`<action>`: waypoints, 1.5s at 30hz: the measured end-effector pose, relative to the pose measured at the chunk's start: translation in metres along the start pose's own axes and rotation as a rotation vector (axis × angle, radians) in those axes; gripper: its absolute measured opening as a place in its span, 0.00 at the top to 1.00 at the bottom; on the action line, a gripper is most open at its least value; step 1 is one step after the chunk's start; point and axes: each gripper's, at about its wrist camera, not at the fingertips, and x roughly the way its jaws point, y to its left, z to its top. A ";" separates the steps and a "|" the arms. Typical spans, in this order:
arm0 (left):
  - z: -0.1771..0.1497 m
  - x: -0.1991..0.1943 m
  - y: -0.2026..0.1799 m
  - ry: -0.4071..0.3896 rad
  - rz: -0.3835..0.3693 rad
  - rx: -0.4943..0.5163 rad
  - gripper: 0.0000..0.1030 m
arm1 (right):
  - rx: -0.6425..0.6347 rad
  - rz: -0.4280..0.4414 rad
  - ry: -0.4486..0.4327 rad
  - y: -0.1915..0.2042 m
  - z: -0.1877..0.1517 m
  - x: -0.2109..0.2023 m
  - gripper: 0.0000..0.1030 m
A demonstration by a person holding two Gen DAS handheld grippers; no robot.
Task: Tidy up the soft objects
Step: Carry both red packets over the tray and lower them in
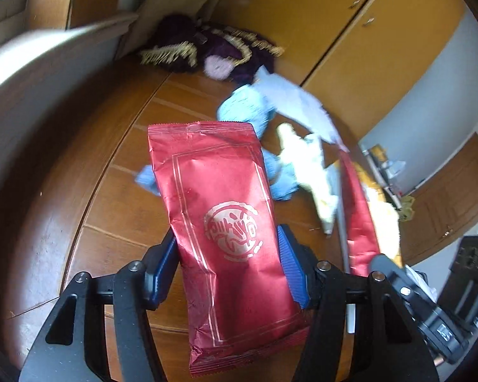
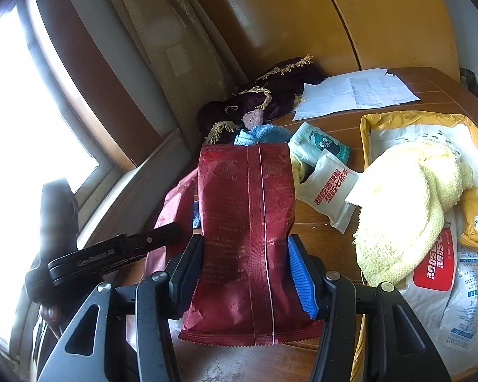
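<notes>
On the wooden table (image 1: 118,191), left to right: left gripper (image 1: 228,254), jaws clenched on a red foil packet (image 1: 226,222), logo side up, held above the tabletop; right gripper (image 2: 245,267), jaws clenched on a second red packet (image 2: 248,222), seam side up, raised likewise; beyond, purple fringed cloth (image 2: 271,95), blue towel (image 2: 261,133), white snack pouches (image 2: 331,187), yellow knit cloth (image 2: 408,197) on a yellow envelope (image 2: 398,117). Packets judged light, pliant, crinkly, somewhat slick; mid-body pinch across the width suits, gentle pressure
</notes>
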 end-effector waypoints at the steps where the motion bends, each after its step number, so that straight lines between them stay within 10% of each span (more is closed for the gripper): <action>1: 0.000 -0.005 -0.004 -0.020 -0.027 0.006 0.44 | 0.001 0.001 -0.006 0.000 0.000 -0.001 0.47; 17: 0.016 -0.007 -0.082 -0.059 -0.310 0.057 0.44 | 0.086 -0.005 -0.102 -0.053 0.022 -0.050 0.47; 28: 0.032 0.039 -0.155 0.029 -0.407 0.138 0.44 | 0.203 -0.233 -0.124 -0.136 0.037 -0.075 0.47; 45: 0.027 0.150 -0.222 0.278 -0.267 0.213 0.42 | 0.309 -0.392 -0.037 -0.184 0.042 -0.054 0.42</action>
